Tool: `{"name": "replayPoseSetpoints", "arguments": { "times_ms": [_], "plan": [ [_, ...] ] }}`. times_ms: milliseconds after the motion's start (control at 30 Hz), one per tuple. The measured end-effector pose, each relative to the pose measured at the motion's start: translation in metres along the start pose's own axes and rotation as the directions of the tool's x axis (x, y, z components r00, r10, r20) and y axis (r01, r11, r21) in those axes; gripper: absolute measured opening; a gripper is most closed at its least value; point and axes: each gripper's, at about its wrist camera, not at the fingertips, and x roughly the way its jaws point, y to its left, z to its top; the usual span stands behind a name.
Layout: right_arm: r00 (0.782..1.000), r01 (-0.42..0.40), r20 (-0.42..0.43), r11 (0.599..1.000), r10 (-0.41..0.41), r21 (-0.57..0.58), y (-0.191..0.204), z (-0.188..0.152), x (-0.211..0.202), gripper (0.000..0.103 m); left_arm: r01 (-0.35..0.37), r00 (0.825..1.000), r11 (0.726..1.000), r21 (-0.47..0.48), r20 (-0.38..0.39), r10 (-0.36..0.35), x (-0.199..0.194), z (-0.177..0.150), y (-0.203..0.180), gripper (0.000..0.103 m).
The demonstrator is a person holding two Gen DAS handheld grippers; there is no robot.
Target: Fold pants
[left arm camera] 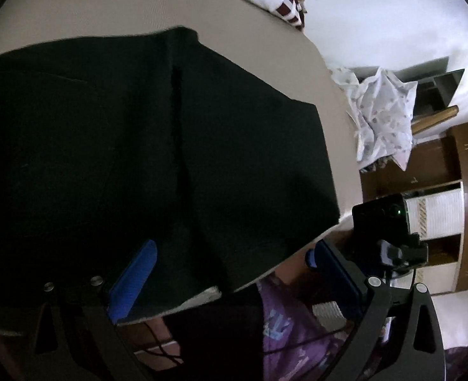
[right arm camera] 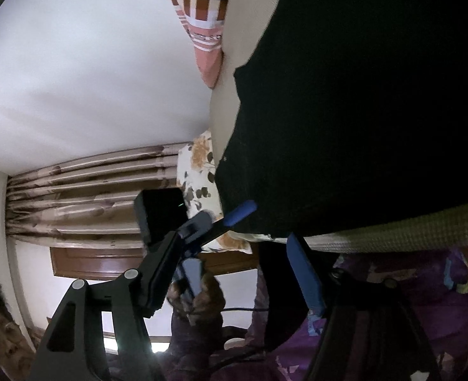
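Where the two wrist views look out over a bed, one pair of black pants (left arm camera: 157,146) lies flat on the pale sheet (left arm camera: 107,9), filling most of both pictures. Nearest in the left view, the left gripper (left arm camera: 230,270) has its two blue fingers (left arm camera: 132,282) spread wide; one lies over the near edge of the pants, the other hangs past the bed edge with cloth between them, not pinched. Just behind that edge stands a person in purple patterned clothing (left arm camera: 284,324).

In the right view, the right gripper (right arm camera: 272,238) also has two blue fingers (right arm camera: 307,279) held apart, one tip at the left edge of the pants (right arm camera: 361,111), one at the near edge, gripping nothing. A black cable (right arm camera: 243,310) trails below it.

Farther off, the left view shows one crumpled white spotted cloth (left arm camera: 383,114) beside the bed and brown wooden cupboards (left arm camera: 437,171). The right view shows one flowered pillow (right arm camera: 202,171), one brown striped curtain (right arm camera: 84,190) and, farthest, one checked red and white pillow (right arm camera: 202,3) at the head of the bed.
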Motion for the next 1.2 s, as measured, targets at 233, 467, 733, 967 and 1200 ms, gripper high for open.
{"name": "replayPoseSetpoints", "arguments": {
  "times_ms": [233, 467, 733, 967, 1200],
  "plan": [
    [0.999, -0.037, 0.035, 0.999, 0.036, 0.027, -0.004, 0.005, -0.014, 0.072, -0.011, 0.995, 1.0, 0.011, -0.1, 0.012, 0.027, 0.013, -0.005, 0.099],
    [0.998, -0.042, 0.055, 0.998, 0.04, 0.051, -0.007, 0.006, -0.02, 0.076, -0.028, 0.992, 0.996, -0.082, -0.128, 0.017, 0.033, 0.015, 0.019, 0.004],
    [0.995, -0.057, 0.09, 0.994, 0.048, 0.099, -0.015, 0.006, -0.028, 0.078, -0.066, 0.995, 0.997, -0.035, -0.073, 0.063, 0.024, 0.009, 0.012, 0.004],
    [0.994, -0.064, 0.097, 0.993, 0.054, 0.104, -0.016, 0.005, -0.027, 0.079, -0.204, 0.977, 0.966, 0.158, 0.09, 0.192, 0.014, 0.011, -0.026, 0.004],
    [0.993, -0.068, 0.1, 0.992, 0.058, 0.103, -0.015, 0.006, -0.028, 0.082, -0.17, 0.985, 0.982, 0.079, 0.033, 0.168, 0.029, -0.001, 0.001, 0.004]
  ]
}}
